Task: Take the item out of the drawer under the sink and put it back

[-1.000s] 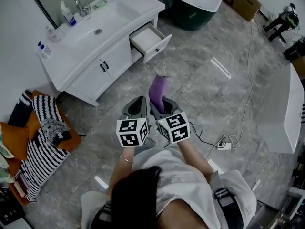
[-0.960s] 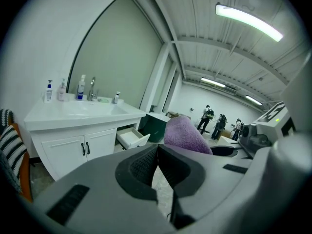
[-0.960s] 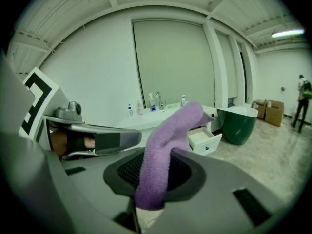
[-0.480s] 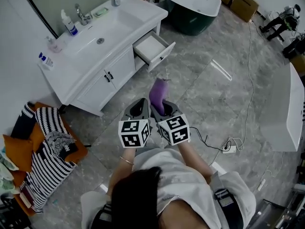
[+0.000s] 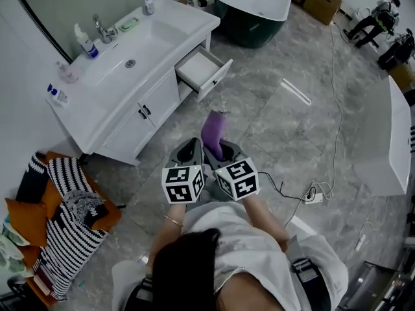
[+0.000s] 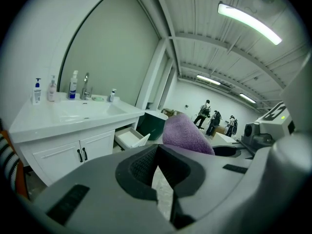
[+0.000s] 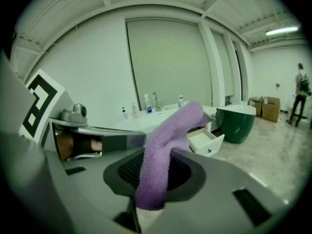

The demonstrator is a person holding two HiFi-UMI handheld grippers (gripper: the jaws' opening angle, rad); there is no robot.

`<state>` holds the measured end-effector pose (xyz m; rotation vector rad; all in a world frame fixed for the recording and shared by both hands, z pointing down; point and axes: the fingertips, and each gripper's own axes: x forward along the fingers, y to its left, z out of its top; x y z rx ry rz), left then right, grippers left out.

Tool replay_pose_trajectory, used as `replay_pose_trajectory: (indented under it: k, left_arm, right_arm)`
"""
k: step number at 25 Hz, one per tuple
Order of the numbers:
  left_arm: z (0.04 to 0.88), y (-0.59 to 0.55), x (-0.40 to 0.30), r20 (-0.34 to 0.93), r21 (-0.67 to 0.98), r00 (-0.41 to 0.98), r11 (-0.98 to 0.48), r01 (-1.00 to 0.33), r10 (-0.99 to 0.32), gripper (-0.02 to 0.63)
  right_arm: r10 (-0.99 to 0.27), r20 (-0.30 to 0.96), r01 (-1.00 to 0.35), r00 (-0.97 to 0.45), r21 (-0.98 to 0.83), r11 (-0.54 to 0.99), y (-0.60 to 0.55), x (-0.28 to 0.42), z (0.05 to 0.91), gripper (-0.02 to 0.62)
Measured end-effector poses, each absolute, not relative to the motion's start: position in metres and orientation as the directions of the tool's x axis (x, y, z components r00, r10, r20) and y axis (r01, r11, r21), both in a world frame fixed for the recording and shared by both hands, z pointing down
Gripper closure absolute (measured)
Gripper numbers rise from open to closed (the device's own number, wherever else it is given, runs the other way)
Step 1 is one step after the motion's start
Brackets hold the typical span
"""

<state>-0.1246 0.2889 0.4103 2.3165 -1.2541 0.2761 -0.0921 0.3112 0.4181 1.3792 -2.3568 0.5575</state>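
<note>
**Purple cloth held upright in the right gripper, away from the open drawer**

The right gripper [image 7: 153, 182] is closed narrowly on a purple cloth [image 7: 165, 145]. The lower end of the cloth sits between the two pads, and the rest stands up above the jaws and bends at the top. The left gripper [image 6: 157, 169] is just beside it, with its jaws together and nothing between them. The drawer [image 5: 202, 67] of the sink cabinet [image 5: 162, 92] stands pulled out, well apart from the cloth and ahead of both grippers.
</note>
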Motion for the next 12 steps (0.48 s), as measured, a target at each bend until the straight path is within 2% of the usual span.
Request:
replay_pose_trajectory:
  k: [12]
  left_arm:
    - [0.421,0.267,-0.127,0.417,0.314,0.533,-0.434,-0.844,-0.736,0.601]
  right_arm:
    - [-0.747,0.476,-0.881,-0.464,-0.159,0.445,0.287,-0.08,0.422,0.494]
